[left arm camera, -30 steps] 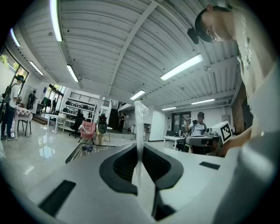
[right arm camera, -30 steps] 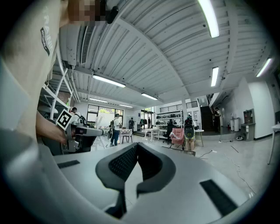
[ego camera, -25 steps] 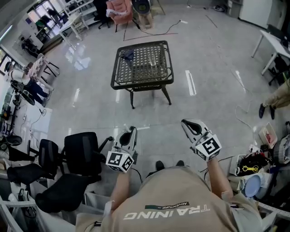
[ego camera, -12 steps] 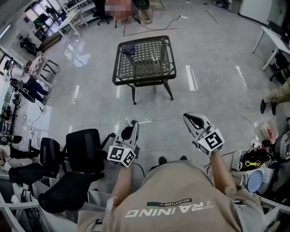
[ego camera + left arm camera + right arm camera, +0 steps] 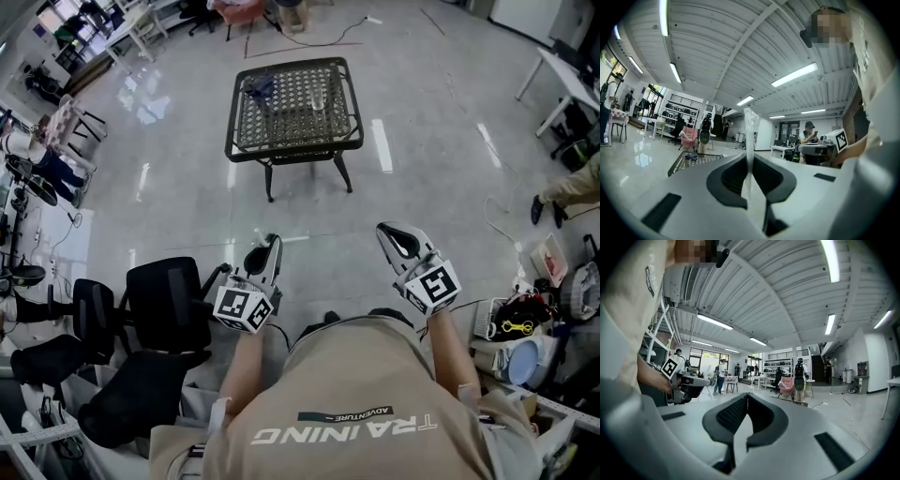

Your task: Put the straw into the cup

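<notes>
left gripper's [image 5: 272, 242] jaws clench the thin straw [image 5: 749, 136], right gripper's [image 5: 386, 230] jaws pressed together empty; far from the cup [image 5: 319, 98], the flimsy straw may flex and miss its rim.

The right gripper [image 5: 747, 395] fills the foreground, its jaws drawn together at the tips with nothing between them. To its left, a hand [image 5: 650, 376] holds the left gripper [image 5: 701, 382] level. Beyond the right gripper's tips and slightly to the right stands a pink chair [image 5: 789, 384], with a person [image 5: 800, 373] just beside it. Ceiling lights [image 5: 830, 261] run high above the right gripper.
</notes>
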Tool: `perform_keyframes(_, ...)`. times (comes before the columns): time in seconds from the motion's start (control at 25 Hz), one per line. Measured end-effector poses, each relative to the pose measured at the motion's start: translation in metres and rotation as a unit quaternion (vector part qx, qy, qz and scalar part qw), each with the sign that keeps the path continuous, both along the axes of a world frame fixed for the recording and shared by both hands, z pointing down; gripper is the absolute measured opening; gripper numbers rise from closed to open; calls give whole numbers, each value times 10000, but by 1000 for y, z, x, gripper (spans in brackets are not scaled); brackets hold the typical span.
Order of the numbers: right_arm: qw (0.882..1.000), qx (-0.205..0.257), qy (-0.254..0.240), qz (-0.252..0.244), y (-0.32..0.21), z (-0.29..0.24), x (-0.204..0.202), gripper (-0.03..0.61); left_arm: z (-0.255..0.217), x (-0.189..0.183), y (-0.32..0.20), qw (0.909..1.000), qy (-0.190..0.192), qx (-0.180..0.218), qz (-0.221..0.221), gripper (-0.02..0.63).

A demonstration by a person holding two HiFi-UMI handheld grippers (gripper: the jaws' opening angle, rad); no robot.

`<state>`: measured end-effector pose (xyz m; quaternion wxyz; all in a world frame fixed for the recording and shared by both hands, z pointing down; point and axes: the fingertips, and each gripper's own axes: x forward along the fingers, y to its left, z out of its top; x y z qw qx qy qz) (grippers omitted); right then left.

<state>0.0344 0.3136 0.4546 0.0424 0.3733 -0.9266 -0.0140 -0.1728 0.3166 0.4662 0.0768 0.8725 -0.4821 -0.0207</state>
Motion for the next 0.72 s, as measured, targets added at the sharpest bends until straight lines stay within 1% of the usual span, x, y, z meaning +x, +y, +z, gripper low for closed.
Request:
perform_keyframes(0.16,10000,-19,-17,96,-12,6,-1,18,1,-1,-15,10000,-52,0,81,44)
perform_keyframes(0.32,9999,-110,-52,52,-27,12,0,18,0,-1,-30,10000,-37,-36,33,44)
perform_keyframes(0.44,10000,-46,-81,-8,-47,10,3,18,-3,1,-44,10000,-49,-7,-33,44)
perform_keyframes(0.6,9997,-152,-186,-84,-74,16,17,18,-6,14,-62,9999,-53,-36,-157,44)
perform_keyframes(0.72,9994,-159,-246,-185,-96,18,34,18,-11,31,-79,9996,-115,26,-252,44)
